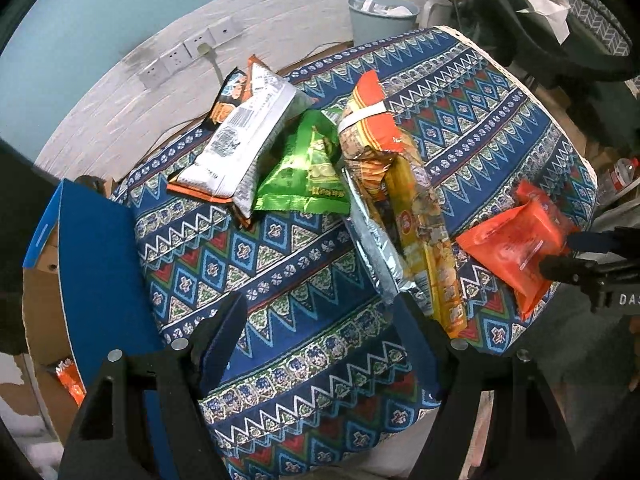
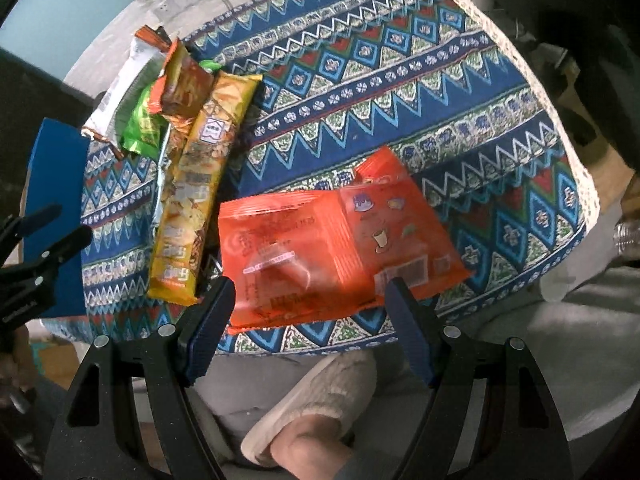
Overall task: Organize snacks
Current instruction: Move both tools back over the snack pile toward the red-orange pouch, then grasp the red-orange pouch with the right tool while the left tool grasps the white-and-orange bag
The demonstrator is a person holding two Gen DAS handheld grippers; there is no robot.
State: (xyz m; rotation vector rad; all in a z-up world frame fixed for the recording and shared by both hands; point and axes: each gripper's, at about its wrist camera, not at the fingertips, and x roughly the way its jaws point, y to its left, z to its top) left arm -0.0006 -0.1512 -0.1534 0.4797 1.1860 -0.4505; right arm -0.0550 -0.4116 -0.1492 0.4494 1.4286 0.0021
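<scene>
Several snack packs lie on a table under a blue patterned cloth (image 1: 304,264). There is a white and orange bag (image 1: 240,148), a green bag (image 1: 308,172), an orange noodle pack (image 1: 372,132) and a long yellow pack (image 1: 428,240). My left gripper (image 1: 320,308) hangs open over bare cloth, with nothing between its fingers. A flat orange-red pack (image 2: 320,240) lies near the table's front edge. My right gripper (image 2: 310,292) is open, its fingertips straddling that pack's near edge without pressing on it. The long yellow pack (image 2: 196,200) lies just left of it.
A cardboard box with a blue flap (image 1: 100,272) stands at the table's left side, an orange snack (image 1: 70,380) inside it. A pale bin (image 1: 380,16) stands behind the table by the wall. A person's slippered foot (image 2: 312,400) is below the front edge.
</scene>
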